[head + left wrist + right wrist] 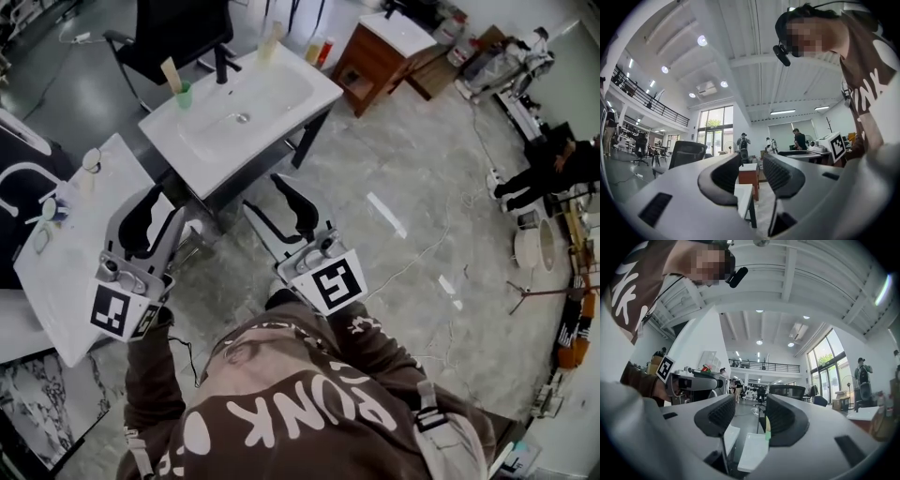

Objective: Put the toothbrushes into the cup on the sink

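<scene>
A white sink (281,94) on a dark stand sits ahead of me. On its left rim a green cup (184,96) holds a cream toothbrush (172,74). A second cream toothbrush (269,43) stands at the far rim, near the black tap (222,64). My left gripper (156,204) is open and empty, held short of the sink's near left corner. My right gripper (265,194) is also open and empty, just before the sink's front edge. In the right gripper view my right gripper (749,416) frames the sink (752,451) and a sliver of the green cup (768,433).
A white side table (66,262) with glass items stands at my left. A brown cabinet (375,56) stands to the sink's right and a black chair (178,33) behind it. Two bottles (321,51) stand at the sink's far right corner. Cables cross the marble floor (422,187).
</scene>
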Demonstrator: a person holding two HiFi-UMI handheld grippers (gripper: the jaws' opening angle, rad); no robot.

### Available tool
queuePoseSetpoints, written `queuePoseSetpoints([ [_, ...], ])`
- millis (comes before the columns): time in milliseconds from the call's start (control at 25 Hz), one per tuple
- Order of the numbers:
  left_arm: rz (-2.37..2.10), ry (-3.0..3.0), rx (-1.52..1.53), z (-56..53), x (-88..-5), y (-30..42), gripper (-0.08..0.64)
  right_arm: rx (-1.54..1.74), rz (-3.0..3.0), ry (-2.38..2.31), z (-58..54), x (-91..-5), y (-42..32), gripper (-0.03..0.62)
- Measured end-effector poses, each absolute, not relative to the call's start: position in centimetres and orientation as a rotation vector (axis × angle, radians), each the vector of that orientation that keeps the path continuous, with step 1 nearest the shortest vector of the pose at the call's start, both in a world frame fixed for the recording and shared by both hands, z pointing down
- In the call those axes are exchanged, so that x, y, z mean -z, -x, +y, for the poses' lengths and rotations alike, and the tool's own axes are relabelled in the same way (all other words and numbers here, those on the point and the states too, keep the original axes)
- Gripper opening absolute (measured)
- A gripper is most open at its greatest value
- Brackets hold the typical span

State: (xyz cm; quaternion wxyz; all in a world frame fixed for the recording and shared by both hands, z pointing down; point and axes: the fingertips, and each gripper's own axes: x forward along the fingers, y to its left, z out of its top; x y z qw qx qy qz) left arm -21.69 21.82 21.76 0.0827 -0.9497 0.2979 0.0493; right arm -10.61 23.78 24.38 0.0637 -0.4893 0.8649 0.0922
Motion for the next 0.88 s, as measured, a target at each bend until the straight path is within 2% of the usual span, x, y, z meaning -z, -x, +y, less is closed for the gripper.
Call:
queuePoseSetpoints([
  [360,0.898,2.847,-0.165,25.6,-21.2,20.0,0.147,-0.277,2.659,1.459,27.3,-23.8,9.8,0.209],
  [600,0.901,2.838,-0.156,26.8,-20.9,18.1,0.148,-0.293,2.665,1.448,28.2,-23.2,8.5,0.121],
  [880,0.905,2.828,-0.145,27.5,-20.8,16.8,0.148,-0.332,2.667,1.448,28.6,-23.1,7.4,0.103],
])
